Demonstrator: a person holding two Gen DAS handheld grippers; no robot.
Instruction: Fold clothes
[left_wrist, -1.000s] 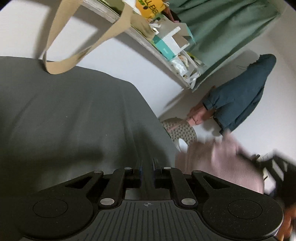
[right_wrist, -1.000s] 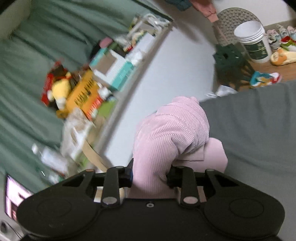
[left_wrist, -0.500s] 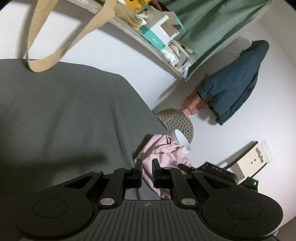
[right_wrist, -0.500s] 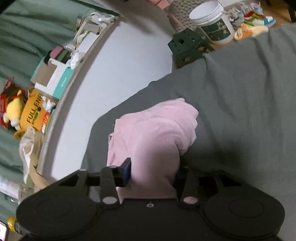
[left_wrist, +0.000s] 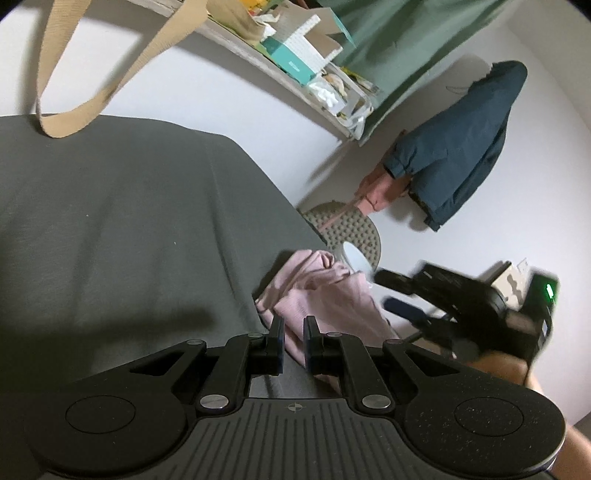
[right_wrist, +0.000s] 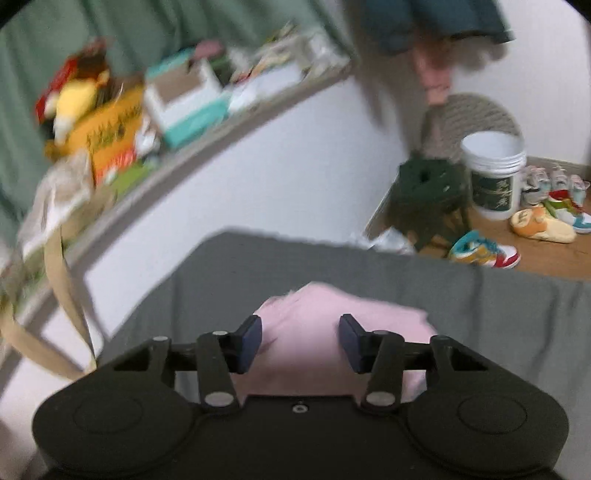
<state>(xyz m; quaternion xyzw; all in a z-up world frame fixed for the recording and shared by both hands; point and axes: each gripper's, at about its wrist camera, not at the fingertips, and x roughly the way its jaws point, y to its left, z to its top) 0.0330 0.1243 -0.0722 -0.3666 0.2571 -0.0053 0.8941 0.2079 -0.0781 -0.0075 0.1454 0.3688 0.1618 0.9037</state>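
Observation:
A crumpled pink garment (left_wrist: 325, 295) lies on the grey bed sheet (left_wrist: 129, 221), close to its far corner. My left gripper (left_wrist: 294, 330) is shut, hovering low at the garment's near edge; pink cloth shows behind its tips, and I see no hold on it. In the right wrist view the same pink garment (right_wrist: 317, 299) rests on the sheet (right_wrist: 498, 314) below my right gripper (right_wrist: 301, 334), which is open with nothing between its blue pads (right_wrist: 251, 341). The right gripper (left_wrist: 399, 295) also appears blurred in the left wrist view, just past the garment.
A tan bag strap (left_wrist: 103, 92) hangs over the bed from a cluttered wall shelf (right_wrist: 192, 107). Beyond the bed corner are a green stool (right_wrist: 428, 195), a white bucket (right_wrist: 495, 177) and shoes (right_wrist: 484, 254) on the wood floor. A blue jacket (left_wrist: 458, 147) hangs on the wall.
My right gripper carried the pink garment down onto the sheet, opened and let it go, then lifted back. The left gripper stayed shut and now sits beside the garment.

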